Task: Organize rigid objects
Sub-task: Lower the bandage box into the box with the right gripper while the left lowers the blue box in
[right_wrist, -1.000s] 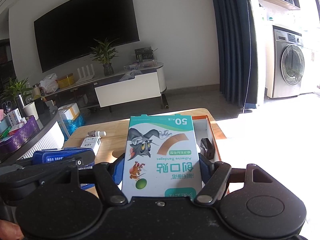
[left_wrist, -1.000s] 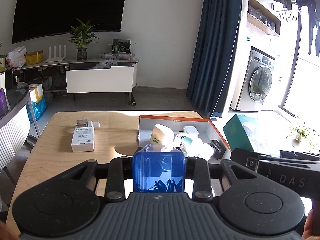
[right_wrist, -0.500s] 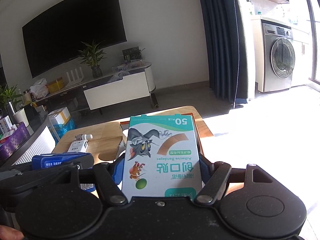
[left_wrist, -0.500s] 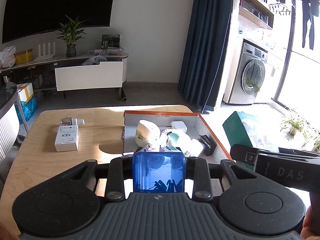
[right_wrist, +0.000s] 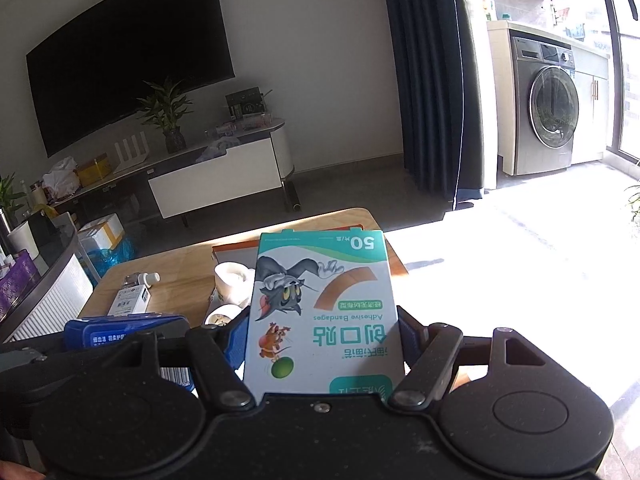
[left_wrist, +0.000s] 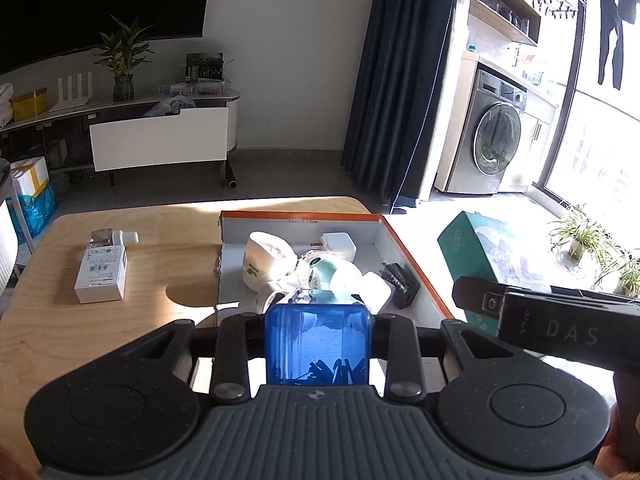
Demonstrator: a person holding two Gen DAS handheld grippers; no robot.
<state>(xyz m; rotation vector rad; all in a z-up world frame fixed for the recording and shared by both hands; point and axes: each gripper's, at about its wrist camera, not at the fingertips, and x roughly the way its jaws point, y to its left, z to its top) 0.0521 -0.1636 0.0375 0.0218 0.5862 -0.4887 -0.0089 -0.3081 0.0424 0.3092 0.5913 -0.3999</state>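
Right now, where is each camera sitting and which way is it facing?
Left wrist: rides on the left gripper, looking forward and down over the wooden table at the open tray; its fingers clamp a blue box, and the right gripper juts in at the right.
Right wrist: rides on the right gripper, facing the same way; its fingers clamp a bandage box, and the left gripper shows at the left.
Shared: table, tray, small white box, TV wall, washing machine.
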